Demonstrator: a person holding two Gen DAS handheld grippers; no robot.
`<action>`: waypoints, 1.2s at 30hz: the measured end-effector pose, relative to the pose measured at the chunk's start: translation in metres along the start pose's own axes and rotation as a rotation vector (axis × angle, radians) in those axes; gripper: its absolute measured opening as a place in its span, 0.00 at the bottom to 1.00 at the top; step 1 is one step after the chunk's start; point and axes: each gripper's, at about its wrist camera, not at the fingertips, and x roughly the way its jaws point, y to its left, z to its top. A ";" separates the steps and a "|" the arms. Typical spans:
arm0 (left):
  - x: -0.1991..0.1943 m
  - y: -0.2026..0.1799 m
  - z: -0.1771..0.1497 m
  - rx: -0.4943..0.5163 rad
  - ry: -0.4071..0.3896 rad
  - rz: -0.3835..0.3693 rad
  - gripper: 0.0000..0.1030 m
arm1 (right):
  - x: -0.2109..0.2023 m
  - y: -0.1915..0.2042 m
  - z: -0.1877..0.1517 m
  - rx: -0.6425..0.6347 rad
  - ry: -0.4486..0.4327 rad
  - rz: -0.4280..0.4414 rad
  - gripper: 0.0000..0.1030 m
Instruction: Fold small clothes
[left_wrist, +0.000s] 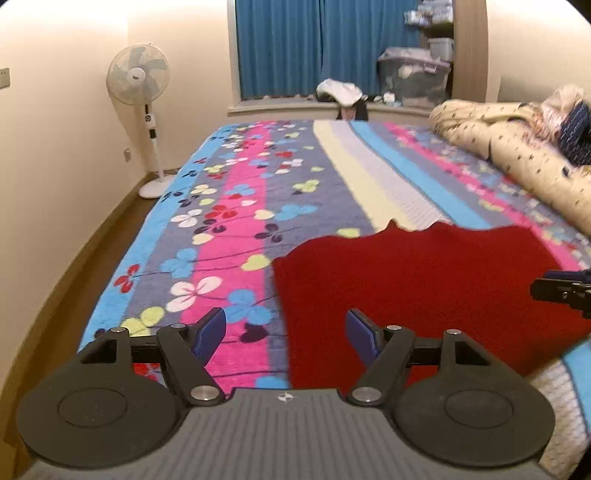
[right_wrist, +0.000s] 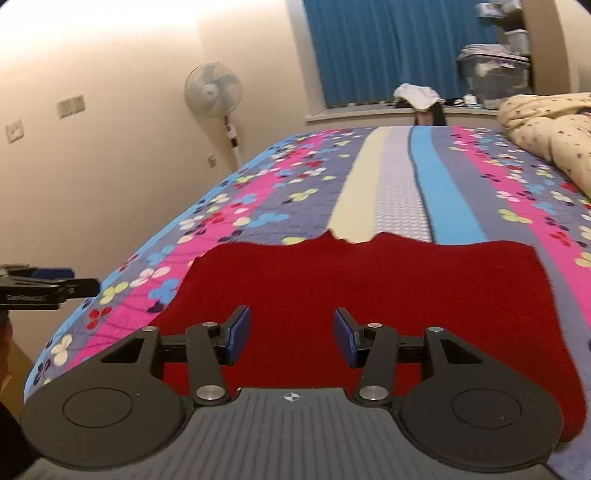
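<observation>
Right now I hold both grippers low over the near edge of the bed (left_wrist: 236, 206), and neither one grips anything. My left gripper (left_wrist: 286, 334) has its fingers spread wide, straddling the left border of the red cloth (left_wrist: 424, 280): one blue pad sits over the flowered bedspread, the other over the red fabric. My right gripper (right_wrist: 292, 334) is likewise spread, with red cloth showing through the whole gap between its fingers.

The cloth lies flat on the bedspread, its far edge wavy, its near part draping toward me over the bed's edge (how far it hangs I cannot see). I judge it is laid out this way so that I can take the near hem at two places and carry it forward for a fold; no fold looks made yet.

Each gripper also shows at the margin of the other's view, so they hang side by side, apart.

As for writing, the fan (left_wrist: 138, 75) carries a small badge at its hub, too blurred to read.
</observation>
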 end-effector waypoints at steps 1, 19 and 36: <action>0.003 0.003 -0.002 -0.004 0.006 0.007 0.74 | 0.002 0.007 -0.002 -0.011 0.002 0.000 0.50; 0.032 0.044 -0.008 -0.217 0.169 0.070 0.74 | 0.038 0.100 -0.037 -0.351 0.056 0.101 0.22; 0.049 0.064 -0.009 -0.275 0.241 0.105 0.74 | 0.066 0.170 -0.075 -0.686 0.029 0.208 0.52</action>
